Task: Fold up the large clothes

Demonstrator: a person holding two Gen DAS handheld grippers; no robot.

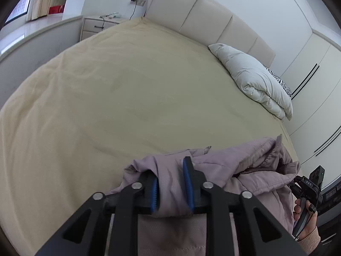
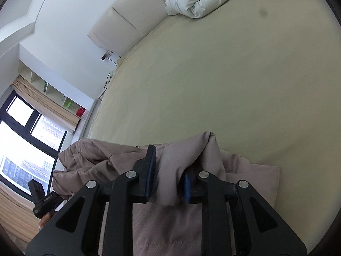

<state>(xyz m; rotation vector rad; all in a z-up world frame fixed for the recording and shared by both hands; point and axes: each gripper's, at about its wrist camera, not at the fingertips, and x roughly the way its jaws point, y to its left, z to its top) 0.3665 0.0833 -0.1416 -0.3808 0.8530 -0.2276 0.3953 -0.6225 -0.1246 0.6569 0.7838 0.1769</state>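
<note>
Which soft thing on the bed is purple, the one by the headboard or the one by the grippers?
The jacket by the grippers is purple; the duvet by the headboard is white.

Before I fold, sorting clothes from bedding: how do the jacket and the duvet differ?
The jacket is mauve, the duvet white. The jacket lies crumpled at the beige sheet's near edge; the duvet is bundled by the headboard. Both are padded.

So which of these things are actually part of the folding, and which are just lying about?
Part of the job:
jacket
left gripper
right gripper
bed

Just lying about:
duvet
nightstand
wardrobe
</note>
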